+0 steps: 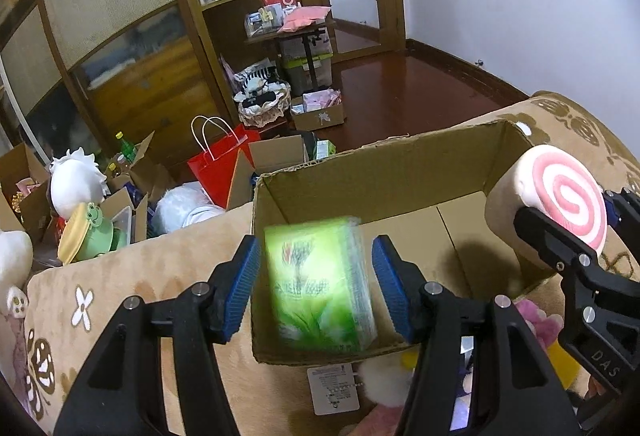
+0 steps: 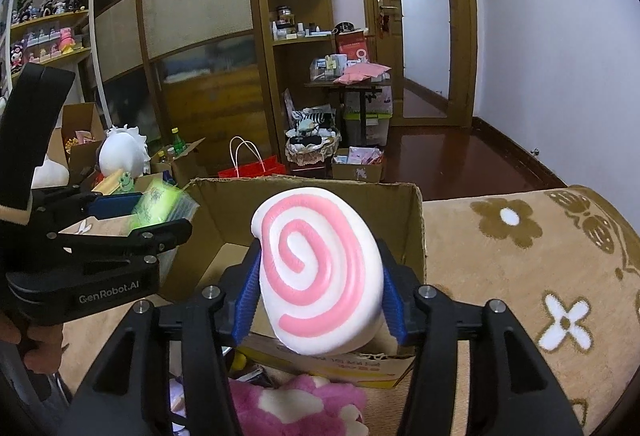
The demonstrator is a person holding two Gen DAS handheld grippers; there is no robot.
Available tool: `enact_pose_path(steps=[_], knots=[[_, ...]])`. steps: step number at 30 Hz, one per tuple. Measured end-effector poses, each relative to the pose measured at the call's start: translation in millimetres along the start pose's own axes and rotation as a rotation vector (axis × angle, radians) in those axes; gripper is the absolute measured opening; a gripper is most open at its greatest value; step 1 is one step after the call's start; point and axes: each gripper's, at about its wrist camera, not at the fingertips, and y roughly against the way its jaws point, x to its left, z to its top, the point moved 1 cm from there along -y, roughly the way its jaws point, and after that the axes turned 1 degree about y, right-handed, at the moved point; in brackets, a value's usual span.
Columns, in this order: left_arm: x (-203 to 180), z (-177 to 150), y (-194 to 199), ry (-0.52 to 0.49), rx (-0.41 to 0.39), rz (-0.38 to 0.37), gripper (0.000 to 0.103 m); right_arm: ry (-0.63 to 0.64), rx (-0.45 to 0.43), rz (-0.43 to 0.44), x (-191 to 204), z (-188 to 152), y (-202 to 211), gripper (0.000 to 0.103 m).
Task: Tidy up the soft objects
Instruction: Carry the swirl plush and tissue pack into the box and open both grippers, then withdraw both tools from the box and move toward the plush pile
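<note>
1. Pack [image 1: 320, 284]: a green tissue pack, standing on end between the jaws of my left gripper [image 1: 316, 256], over the near left corner of the box [image 1: 380, 155].
2. My left jaws are apart. There is a thin gap between each blue pad [image 1: 244, 284] and the pack, so nothing is gripped. The pack is smeared with blur while the fingers are sharp.
3. The box is open-topped cardboard. It sits on the flowered beige cover [image 2: 520, 256], and the floor I can see inside it is bare.
4. Swirl toy [image 2: 320, 268]: a white squishy disc with a pink spiral, between the jaws of my right gripper [image 2: 320, 260]. Its face is turned toward my camera.
5. My right gripper is clamped on the toy. Both pads [image 2: 246, 300] lie against its sides (the toy hides the exact contact line, so this is how it looks, not a certainty).
6. From my left camera the toy hangs over the right wall of the box, partly inside the rim and partly outside it.
7. The two grippers are side by side over the box, left over the left half and right at the right edge, well apart.
8. A pink and white plush [image 2: 296, 404] lies on the cover below the near wall of the box.
9. A hand [image 2: 36, 340] holds the left gripper's handle at the edge of my right view.
</note>
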Motion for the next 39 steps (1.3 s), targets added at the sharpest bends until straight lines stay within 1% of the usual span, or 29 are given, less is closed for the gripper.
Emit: enact_pose_path(steps=[2,6,8,10,13,14,16,17,19,20,21,22,25,29,32,39], knots=[[1.6,-1.5,0.8,0.005,0.0,0.001,0.068,-0.013,0.004,0.005,-1.8,-0.8,-0.4,0.057],[6.5,-1.4,2.9,0.02,-0.003,0.011,0.071,-0.026,0.006,0.012,-3.8,-1.8,0.4,0.063],[9.4,-0.1,5.2,0.033,-0.003,0.013,0.077,-0.027,0.005,0.014,-3.4,-2.5,0.8,0.07],[14.2,0.1,9.2,0.045,-0.013,0.016,0.082,-0.034,-0.004,0.014,-3.9,-2.8,3.9,0.078],[20.4,0.2,16.2,0.056,-0.012,0.018,0.084,-0.055,-0.008,0.024,-5.1,-1.2,10.0,0.082],[22.4,-0.2,18.8,0.059,-0.01,0.019,0.089,-0.063,-0.007,0.027,-5.8,-0.9,12.2,0.083],[24.8,-2.5,25.7,0.055,-0.024,0.02,0.097,-0.074,-0.008,0.022,-6.8,-0.6,17.8,0.09],[25.2,-4.4,29.5,0.051,-0.035,0.029,0.099,-0.078,-0.012,0.019,-8.0,-0.3,21.3,0.091],[24.1,-8.4,37.4,0.032,-0.045,0.049,0.099,-0.085,-0.02,0.012,-8.9,0.3,27.8,0.096],[23.8,-10.8,41.4,0.029,-0.045,0.048,0.099,-0.091,-0.02,0.011,-9.9,0.6,31.2,0.097],[23.4,-13.3,45.5,0.033,-0.045,0.042,0.099,-0.098,-0.02,0.012,-10.8,1.0,35.0,0.102],[23.4,-14.6,48.5,0.038,-0.045,0.038,0.099,-0.104,-0.021,0.013,-11.2,1.3,38.3,0.103],[24.9,-19.4,59.7,0.052,-0.046,0.028,0.1,-0.116,-0.028,0.008,-11.4,2.6,51.4,0.103],[24.3,-26.4,75.1,0.058,-0.052,0.029,0.1,-0.103,-0.029,-0.002,-7.4,3.5,66.9,0.103],[24.0,-30.3,85.3,0.081,-0.058,0.029,0.1,-0.088,-0.023,-0.008,-3.8,3.8,78.1,0.103],[24.0,-47.7,100.4,0.083,-0.04,0.022,0.1,-0.095,-0.026,-0.014,1.0,-1.4,98.6,0.103]])
